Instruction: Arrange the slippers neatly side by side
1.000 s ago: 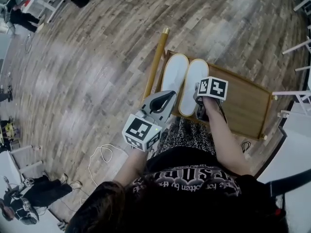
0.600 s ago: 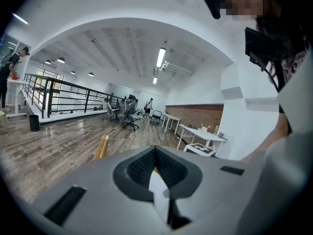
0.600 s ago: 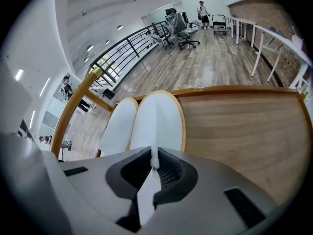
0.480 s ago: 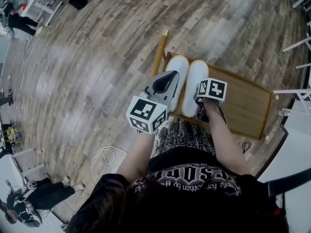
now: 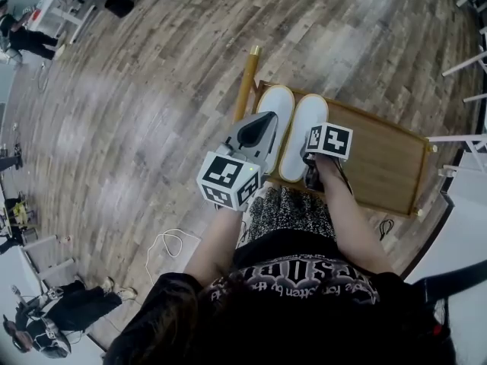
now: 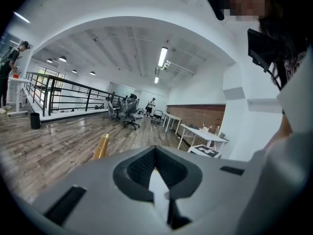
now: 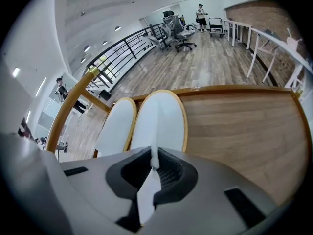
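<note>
right gripper view shows the right gripper (image 7: 154, 163) with its jaws pressed together on a thin white lip, which looks to be the heel edge of the inner slipper (image 7: 159, 121), a flat white fabric slipper with a tan rim. its long axis runs straight away from the jaws, heel at the tips and toe far off, so any push or pull would go along its length. just beside it on the left lies the matching pole-side slipper (image 7: 115, 129), parallel, edges about touching. both rest on the low rimmed wooden tray (image 7: 234, 126), next to a slanting golden pole (image 7: 68, 106). in the head view the left gripper (image 5: 262, 124) hangs over the heel end of the pole-side slipper, jaws closed on nothing, pointing nearly level and clear of it. the pair looks close to squared, and the right hand is the one placed to finish, likely by letting go.
</note>
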Action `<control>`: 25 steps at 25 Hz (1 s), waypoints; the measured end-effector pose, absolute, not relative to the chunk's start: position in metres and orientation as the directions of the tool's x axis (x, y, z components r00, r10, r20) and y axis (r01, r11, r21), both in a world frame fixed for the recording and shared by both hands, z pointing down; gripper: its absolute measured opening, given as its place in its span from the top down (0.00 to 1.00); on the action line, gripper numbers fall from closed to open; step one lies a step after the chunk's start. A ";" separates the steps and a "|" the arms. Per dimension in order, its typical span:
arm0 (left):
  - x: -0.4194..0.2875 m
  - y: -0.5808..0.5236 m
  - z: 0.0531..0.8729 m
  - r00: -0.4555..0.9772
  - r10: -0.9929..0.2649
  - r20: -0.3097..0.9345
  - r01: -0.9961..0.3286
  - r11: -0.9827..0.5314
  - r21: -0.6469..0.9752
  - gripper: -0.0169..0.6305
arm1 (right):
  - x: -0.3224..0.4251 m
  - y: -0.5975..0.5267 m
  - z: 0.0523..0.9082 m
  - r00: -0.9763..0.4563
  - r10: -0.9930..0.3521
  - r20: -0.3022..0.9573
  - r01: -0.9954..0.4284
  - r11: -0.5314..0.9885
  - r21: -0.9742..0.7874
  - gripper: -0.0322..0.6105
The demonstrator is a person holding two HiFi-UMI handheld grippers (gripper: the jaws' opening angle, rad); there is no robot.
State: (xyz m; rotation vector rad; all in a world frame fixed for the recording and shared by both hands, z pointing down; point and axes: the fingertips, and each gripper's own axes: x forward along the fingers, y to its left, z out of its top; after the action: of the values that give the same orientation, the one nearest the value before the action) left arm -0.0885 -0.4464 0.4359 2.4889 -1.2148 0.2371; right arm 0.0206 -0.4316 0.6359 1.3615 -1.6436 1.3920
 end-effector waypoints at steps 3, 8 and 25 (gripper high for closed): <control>-0.086 -0.449 0.434 0.619 -0.726 0.300 -0.785 -0.571 0.239 0.97 | 0.020 -0.431 0.635 -0.309 -0.327 0.893 -0.937 -0.054 -0.344 0.92; -0.082 -0.452 0.430 0.623 -0.726 0.293 -0.783 -0.578 0.232 0.97 | 0.019 -0.430 0.635 -0.326 -0.319 0.890 -0.937 -0.019 -0.350 0.92; -0.079 -0.447 0.432 0.618 -0.729 0.294 -0.786 -0.571 0.236 0.97 | 0.009 -0.429 0.630 -0.411 -0.322 0.853 -0.911 0.108 -0.399 0.74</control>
State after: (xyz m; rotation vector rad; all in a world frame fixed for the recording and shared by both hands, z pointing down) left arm -0.0789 -0.4471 0.4322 2.5025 -1.2176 0.2321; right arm 0.0086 -0.4288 0.6302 1.2006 -1.8093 1.3044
